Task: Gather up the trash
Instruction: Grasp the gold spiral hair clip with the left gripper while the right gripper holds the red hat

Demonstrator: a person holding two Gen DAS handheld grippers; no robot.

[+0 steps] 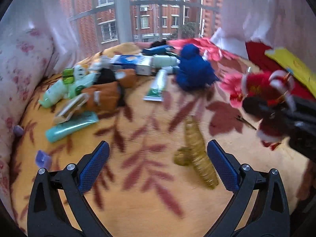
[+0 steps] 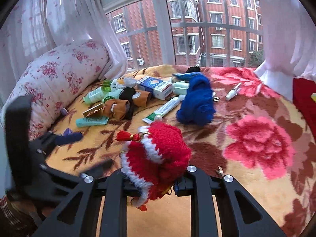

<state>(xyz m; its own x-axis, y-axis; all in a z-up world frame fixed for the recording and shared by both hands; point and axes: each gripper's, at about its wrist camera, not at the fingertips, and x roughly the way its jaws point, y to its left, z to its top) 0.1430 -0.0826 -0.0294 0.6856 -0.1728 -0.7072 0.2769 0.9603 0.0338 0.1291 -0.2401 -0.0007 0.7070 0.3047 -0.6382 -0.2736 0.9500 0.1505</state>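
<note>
My right gripper (image 2: 156, 179) is shut on a red knitted ornament with white trim (image 2: 158, 154), held just above the floral blanket (image 2: 197, 213). From the left wrist view the same ornament (image 1: 262, 90) hangs at the right in the black right gripper (image 1: 276, 116). My left gripper (image 1: 158, 165) stands open over the blanket (image 1: 138, 207) with nothing between its blue pads (image 1: 94, 165). A gold coiled hair tie (image 1: 195, 154) lies just inside its right finger. In the right wrist view the left gripper (image 2: 86, 154) is a blur at the left.
At the back lies a pile: a blue knitted piece (image 2: 197, 100), a toothpaste tube (image 2: 164, 108), a blue-white box (image 2: 156, 86), brown cloth (image 2: 118, 106), green tubes (image 2: 90, 121). A floral pillow (image 2: 59, 79) lines the left; curtains and a window stand behind.
</note>
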